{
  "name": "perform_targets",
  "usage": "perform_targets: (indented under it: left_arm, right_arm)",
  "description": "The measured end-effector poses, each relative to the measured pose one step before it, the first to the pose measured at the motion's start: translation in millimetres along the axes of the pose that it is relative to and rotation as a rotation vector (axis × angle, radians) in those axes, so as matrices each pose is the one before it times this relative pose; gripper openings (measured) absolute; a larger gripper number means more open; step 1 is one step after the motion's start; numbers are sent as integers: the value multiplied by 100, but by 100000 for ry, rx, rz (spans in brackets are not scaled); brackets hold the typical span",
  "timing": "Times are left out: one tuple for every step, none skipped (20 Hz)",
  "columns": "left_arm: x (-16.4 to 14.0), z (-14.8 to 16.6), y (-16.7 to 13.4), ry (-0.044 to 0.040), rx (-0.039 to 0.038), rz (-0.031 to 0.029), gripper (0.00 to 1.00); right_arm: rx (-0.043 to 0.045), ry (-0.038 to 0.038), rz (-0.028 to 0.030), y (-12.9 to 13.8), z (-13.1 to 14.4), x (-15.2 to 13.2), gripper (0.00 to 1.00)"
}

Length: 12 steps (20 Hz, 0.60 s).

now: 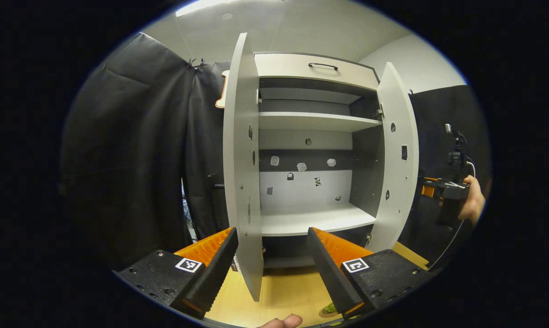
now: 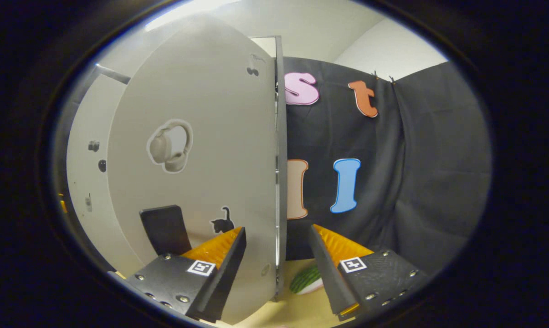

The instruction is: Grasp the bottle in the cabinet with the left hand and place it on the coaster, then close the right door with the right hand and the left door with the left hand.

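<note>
The grey cabinet (image 1: 310, 120) stands with both doors swung open, and the shelves I can see are bare. In the left gripper view, the left door (image 1: 242, 182) is edge-on and its lower edge runs between the fingers of my open left gripper (image 1: 270, 234), which do not press on it. The right door (image 1: 397, 159) hangs open farther off, with a hand holding the right gripper (image 1: 443, 189) behind it. In the right gripper view, my open right gripper (image 2: 278, 230) straddles the right door (image 2: 201, 150) at its free edge.
A green striped round thing (image 2: 306, 279) lies on the wooden tabletop (image 1: 288, 287) past the right door; a green piece (image 1: 329, 310) lies by my left gripper's right finger. A fingertip (image 1: 283, 322) pokes in at the bottom. A black handle (image 2: 165, 230) is on the right door.
</note>
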<state>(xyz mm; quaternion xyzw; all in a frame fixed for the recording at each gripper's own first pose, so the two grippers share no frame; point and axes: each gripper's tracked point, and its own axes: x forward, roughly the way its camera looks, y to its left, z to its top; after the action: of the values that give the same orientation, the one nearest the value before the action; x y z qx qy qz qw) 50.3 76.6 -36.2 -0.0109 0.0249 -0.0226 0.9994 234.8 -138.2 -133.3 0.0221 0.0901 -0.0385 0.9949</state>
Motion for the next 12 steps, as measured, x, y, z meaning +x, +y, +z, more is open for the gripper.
perform_targets:
  left_arm:
    - [-34,-49,24,275,-149,52,96]
    - [-16,-258,28,527,192,170,96]
    - [-122,-110,123,406,24,303,96]
    - [-73,-144,65,537,-174,166,96]
    - [-111,-106,-52,147,-363,-169,96]
    - [-158,-88,66,257,-266,62,96]
    - [-47,-131,191,339,227,134,96]
    - [-53,-141,289,118,953,412,96]
    - [7,-16,574,-338,1383,1218,93]
    - [-114,66,485,-398,1215,824,96]
    - [-48,7,286,-186,654,337,96]
    - [-100,-101,389,62,-41,578,96]
  right_arm:
    - [-128,-234,58,343,72,93,84]
    - [87,-282,-416,222,-54,-15,84]
    - [36,-82,-333,244,12,10,84]
    - [-84,528,-272,297,-238,-62,84]
    - [-143,488,-635,240,-284,-89,85]
    - [72,450,-384,203,-304,-207,84]
    - [519,743,1149,528,-403,-258,82]
    - [1012,447,1116,519,-350,-105,87]
    - [1432,-320,976,559,-54,-258,88]
    - [946,-381,949,426,-13,-221,85]
    - [170,-319,913,542,50,-170,84]
    - [-464,-715,325,458,125,-273,89]
